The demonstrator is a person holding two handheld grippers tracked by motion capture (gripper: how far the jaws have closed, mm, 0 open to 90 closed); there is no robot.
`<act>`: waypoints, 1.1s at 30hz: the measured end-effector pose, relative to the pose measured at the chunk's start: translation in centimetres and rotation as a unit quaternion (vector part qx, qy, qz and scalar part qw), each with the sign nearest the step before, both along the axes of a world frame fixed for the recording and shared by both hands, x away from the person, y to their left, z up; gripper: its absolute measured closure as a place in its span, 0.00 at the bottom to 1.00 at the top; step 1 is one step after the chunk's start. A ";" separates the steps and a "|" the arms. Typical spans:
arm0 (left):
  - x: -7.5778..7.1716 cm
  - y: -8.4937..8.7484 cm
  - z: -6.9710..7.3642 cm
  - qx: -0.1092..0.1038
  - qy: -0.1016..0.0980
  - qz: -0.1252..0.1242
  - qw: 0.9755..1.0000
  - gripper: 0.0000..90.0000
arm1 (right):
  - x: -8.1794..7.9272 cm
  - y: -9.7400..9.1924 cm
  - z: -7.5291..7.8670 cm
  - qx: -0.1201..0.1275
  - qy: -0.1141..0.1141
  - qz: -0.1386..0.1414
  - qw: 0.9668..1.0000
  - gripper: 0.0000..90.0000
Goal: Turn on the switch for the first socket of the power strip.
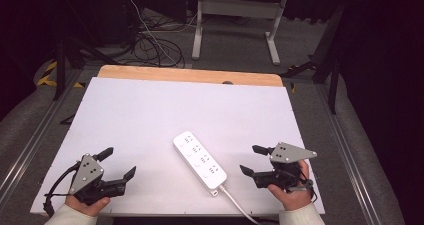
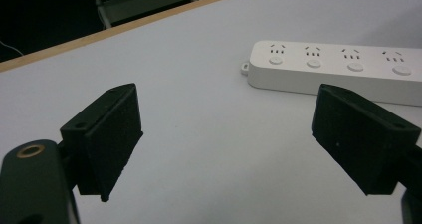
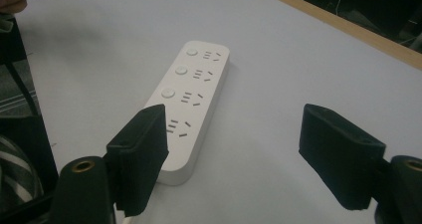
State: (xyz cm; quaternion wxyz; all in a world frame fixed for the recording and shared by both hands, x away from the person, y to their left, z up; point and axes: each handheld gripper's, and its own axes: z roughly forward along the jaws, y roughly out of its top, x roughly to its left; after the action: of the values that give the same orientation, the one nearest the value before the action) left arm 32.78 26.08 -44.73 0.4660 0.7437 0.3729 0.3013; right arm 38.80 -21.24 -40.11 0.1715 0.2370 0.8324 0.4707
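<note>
A white power strip (image 1: 199, 159) with several sockets and round buttons lies slantwise on the white board (image 1: 150, 115), near its front edge. Its white cable (image 1: 235, 202) runs off the front. My left gripper (image 1: 118, 164) rests at the front left, open and empty, pointing toward the strip (image 2: 338, 67) from a distance. At the front right, my right gripper (image 1: 253, 159) is open too, a short way from the strip's near end. In the right gripper view the strip (image 3: 191, 99) lies ahead, partly behind the left jaw.
The white board covers a wooden table whose far edge (image 1: 190, 75) shows. Beyond it on the grey floor are a tangle of cables (image 1: 155, 47) and a white table frame (image 1: 235, 15). Metal rails (image 1: 350, 150) run along both sides.
</note>
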 end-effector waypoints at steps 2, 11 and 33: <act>0.0 0.0 0.0 -0.001 0.000 0.000 1.000 0.15 | 0.1 0.5 0.2 0.001 0.001 0.004 1.000 0.31; 0.0 0.0 0.0 -0.001 0.001 -0.001 1.000 0.15 | 1.0 2.4 0.5 -0.002 0.002 0.025 1.000 0.33; 0.0 0.0 0.0 0.000 0.001 -0.002 1.000 0.15 | 2.2 6.9 0.8 -0.004 0.011 0.073 0.997 0.39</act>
State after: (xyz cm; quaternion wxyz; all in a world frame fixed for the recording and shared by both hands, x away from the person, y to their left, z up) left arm 32.77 26.04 -44.76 0.4662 0.7448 0.3716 0.2998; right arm 40.98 -14.37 -39.30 0.1283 0.1796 0.8515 0.4757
